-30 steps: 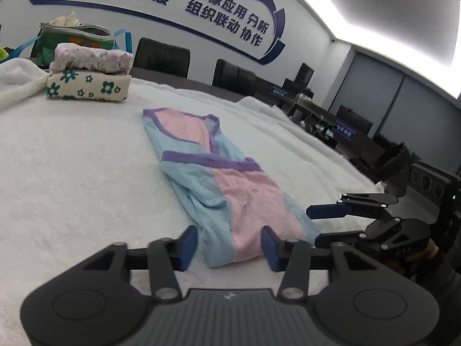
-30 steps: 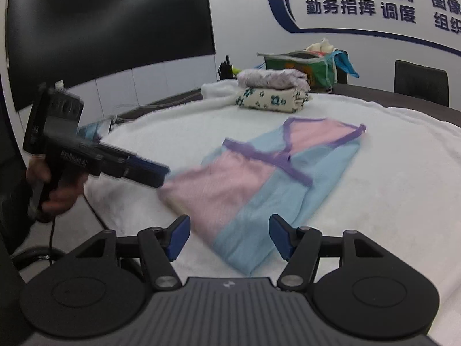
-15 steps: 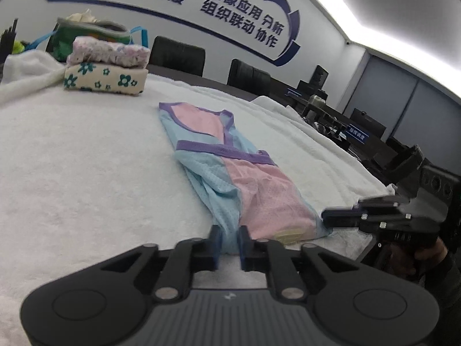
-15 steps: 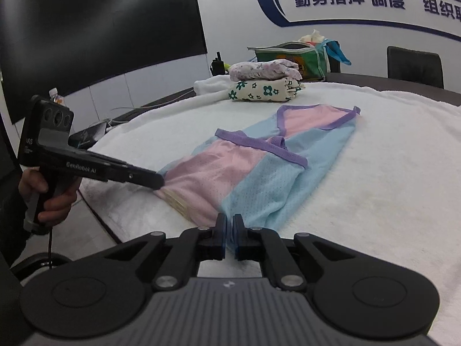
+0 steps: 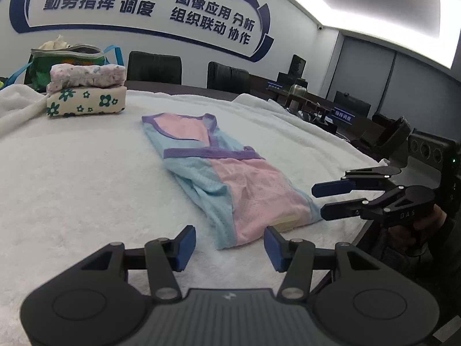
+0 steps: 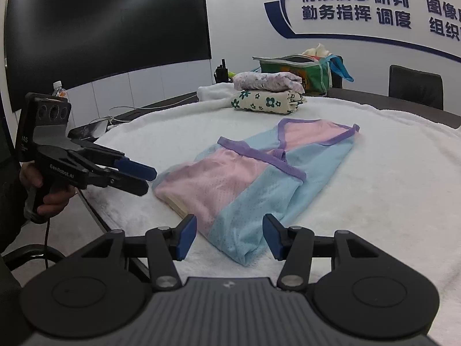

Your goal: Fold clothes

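Observation:
A pink and light-blue garment with purple trim [image 5: 219,173] lies folded lengthwise on the white towel-covered table [image 5: 72,178]; it also shows in the right wrist view [image 6: 259,173]. My left gripper [image 5: 229,246] is open, just short of the garment's near hem corner. My right gripper [image 6: 229,236] is open at the other hem corner, its blue fabric between the jaws but not touched. Each gripper shows in the other's view, the right one [image 5: 319,201] and the left one [image 6: 145,178], both open beside the hem.
Two folded floral garments [image 5: 86,92] are stacked at the far end, with a green bag [image 5: 69,60] behind them. Black chairs [image 5: 154,67] line the far edge. A dark wall screen [image 6: 100,28] and the table's near edge [image 6: 95,207] lie to the left.
Both grippers were open a second ago, shut at the hem half a second ago, and are open again now, drawn back slightly. The garment lies flat, hem a little shifted.

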The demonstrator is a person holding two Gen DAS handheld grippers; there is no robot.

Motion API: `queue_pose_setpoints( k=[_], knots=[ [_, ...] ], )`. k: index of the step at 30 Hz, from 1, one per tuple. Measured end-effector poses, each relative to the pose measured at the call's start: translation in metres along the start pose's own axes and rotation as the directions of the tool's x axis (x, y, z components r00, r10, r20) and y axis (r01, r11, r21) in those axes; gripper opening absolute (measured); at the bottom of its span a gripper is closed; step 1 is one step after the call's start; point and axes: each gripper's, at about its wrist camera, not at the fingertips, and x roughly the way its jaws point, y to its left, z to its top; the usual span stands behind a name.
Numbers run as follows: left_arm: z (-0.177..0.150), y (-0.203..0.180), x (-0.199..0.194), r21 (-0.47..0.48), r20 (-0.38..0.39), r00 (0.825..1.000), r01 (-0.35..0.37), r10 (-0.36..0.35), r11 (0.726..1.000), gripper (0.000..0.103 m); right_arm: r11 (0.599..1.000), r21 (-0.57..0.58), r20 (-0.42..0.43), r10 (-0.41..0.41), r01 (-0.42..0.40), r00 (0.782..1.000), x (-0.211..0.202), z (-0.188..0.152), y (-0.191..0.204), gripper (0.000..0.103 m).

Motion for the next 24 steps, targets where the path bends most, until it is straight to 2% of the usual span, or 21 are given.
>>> queue_pose_setpoints(
  k=[3,10,12,13,14,15,16,18,19,22,24],
  knots=[
    [0.001,0.001,-0.002,0.013,0.0,1.0,0.016,-0.016,1.0,0.051,1.0,-0.009,0.002,-0.001,0.001,1.0,0.0,0.002,0.003,0.052],
    [0.008,-0.003,0.009,0.052,-0.038,0.999,0.005,-0.003,0.999,0.049,1.0,-0.024,-0.02,0.005,-0.005,1.0,0.001,-0.004,0.004,0.052],
    [0.01,-0.003,0.013,0.058,-0.047,0.999,0.005,-0.003,0.998,0.042,1.0,-0.029,-0.033,-0.002,0.001,0.999,0.001,-0.009,0.002,0.052],
    [0.012,-0.003,0.015,0.06,-0.052,0.999,0.004,-0.001,0.998,0.025,1.0,-0.028,-0.037,-0.004,0.003,0.999,0.001,-0.011,0.0,0.051],
    [0.013,-0.003,0.018,0.063,-0.058,0.998,0.003,0.001,0.998,0.01,1.0,-0.022,-0.035,-0.008,0.007,0.999,0.002,-0.012,-0.002,0.045],
    [0.015,-0.002,0.02,0.066,-0.064,0.998,0.002,0.002,0.998,0.008,1.0,-0.016,-0.031,-0.012,0.011,0.999,0.003,-0.012,-0.004,0.038],
    [0.016,-0.002,0.022,0.068,-0.07,0.998,0.001,0.004,0.998,0.006,1.0,-0.01,-0.025,-0.014,0.014,1.0,0.004,-0.012,-0.007,0.023],
    [0.017,0.0,0.021,0.047,-0.077,0.997,0.011,-0.008,0.999,0.004,1.0,0.002,0.007,-0.022,0.022,1.0,0.005,-0.011,-0.01,0.012],
    [0.017,0.0,0.018,0.037,-0.076,0.997,0.018,-0.016,0.999,0.003,1.0,-0.002,0.011,-0.017,0.017,1.0,0.004,-0.011,-0.009,0.003],
    [0.014,-0.003,0.001,0.019,-0.084,0.995,0.055,-0.053,0.998,0.001,1.0,-0.025,0.001,0.012,-0.012,1.0,-0.001,-0.008,-0.004,0.002],
    [0.01,-0.005,-0.009,-0.005,-0.079,0.994,0.078,-0.078,0.997,0.0,0.997,-0.039,-0.02,0.064,-0.064,0.998,-0.009,-0.007,0.001,0.001]
  ],
)
